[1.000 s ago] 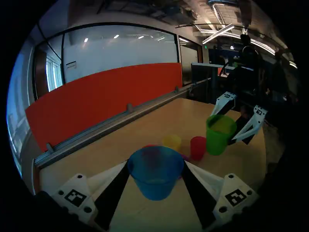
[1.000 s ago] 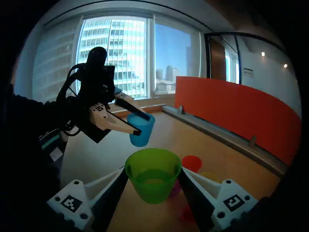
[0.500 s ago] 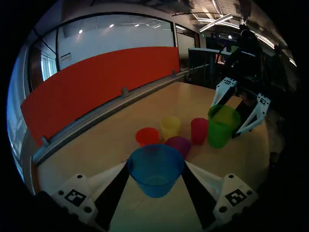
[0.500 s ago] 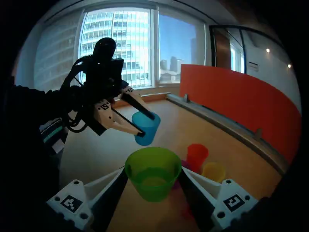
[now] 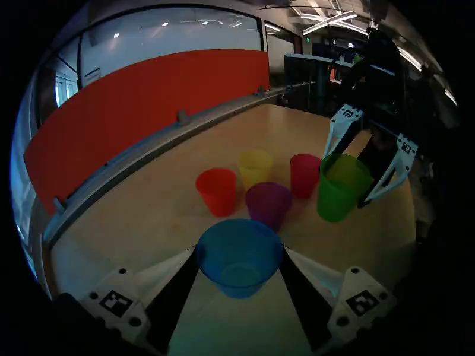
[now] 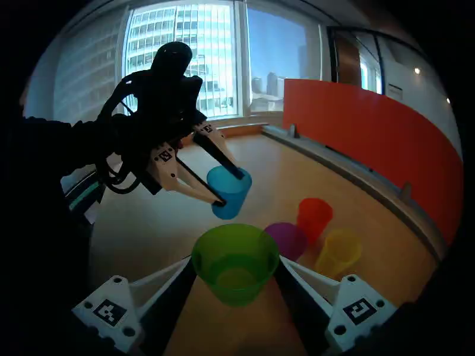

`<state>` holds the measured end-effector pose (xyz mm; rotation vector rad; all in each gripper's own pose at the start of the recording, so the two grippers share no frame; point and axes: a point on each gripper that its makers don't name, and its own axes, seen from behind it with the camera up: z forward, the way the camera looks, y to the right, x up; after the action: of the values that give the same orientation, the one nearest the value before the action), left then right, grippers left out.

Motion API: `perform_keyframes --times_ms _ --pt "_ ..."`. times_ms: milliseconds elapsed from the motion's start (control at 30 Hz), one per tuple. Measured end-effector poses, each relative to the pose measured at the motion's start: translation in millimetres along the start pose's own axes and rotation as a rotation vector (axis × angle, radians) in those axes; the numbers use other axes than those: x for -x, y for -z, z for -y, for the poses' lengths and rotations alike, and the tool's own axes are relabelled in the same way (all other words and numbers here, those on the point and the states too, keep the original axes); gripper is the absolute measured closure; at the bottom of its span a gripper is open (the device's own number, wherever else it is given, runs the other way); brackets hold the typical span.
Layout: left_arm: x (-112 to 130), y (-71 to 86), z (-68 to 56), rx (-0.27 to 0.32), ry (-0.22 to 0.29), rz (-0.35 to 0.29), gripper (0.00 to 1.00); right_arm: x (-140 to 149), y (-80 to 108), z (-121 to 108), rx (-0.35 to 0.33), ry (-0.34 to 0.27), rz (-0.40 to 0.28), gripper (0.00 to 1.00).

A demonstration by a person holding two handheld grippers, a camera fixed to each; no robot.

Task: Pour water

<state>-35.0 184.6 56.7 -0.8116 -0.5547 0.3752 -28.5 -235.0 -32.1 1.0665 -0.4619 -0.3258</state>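
— What have your fingers got?

— My left gripper point(image 5: 239, 256) has its fingers point(image 5: 175, 291) closed on a blue cup point(image 5: 239, 264). One presses on each side of the wall just under the rim, and the mouth is up. My right gripper point(image 6: 236, 264) pinches a green cup point(image 6: 236, 270) the same way, its fingers point(image 6: 297, 296) pressed on both sides.

— Where do the two cups sit, taking the purple cup as your mark?

— The purple cup point(image 5: 268, 203) stands on the bench point(image 5: 148, 213). In the left gripper view the blue cup is on the near side of it, just in front. The green one is off to its right, near but apart.
In the right gripper view the green cup is in front of the purple cup and slightly left. The blue cup point(image 6: 228, 193) hangs farther off to the purple cup's left, between the left gripper's fingers. Blue and green do not touch. I cannot tell whether either base rests on the bench.

— And around the purple cup?

— An orange cup point(image 5: 217, 190) is just beside it on the left, a yellow cup point(image 5: 255, 168) behind it, and a red cup point(image 5: 304, 175) behind it to the right. All are upright and bunched close. Beyond them an orange partition point(image 5: 136, 113) runs along the bench's edge.

— Any water?

— Each held cup shows a pale patch at the bottom. I cannot tell whether that is water.
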Motion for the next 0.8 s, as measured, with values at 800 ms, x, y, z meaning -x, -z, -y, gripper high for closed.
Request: perform_keyframes --times_ms 800 --pt "38.8 -35.6 -5.3 0.037 -0.003 0.074 0.11 35.9 -19.7 -0.8 -0.020 -0.013 0.070 0.09"
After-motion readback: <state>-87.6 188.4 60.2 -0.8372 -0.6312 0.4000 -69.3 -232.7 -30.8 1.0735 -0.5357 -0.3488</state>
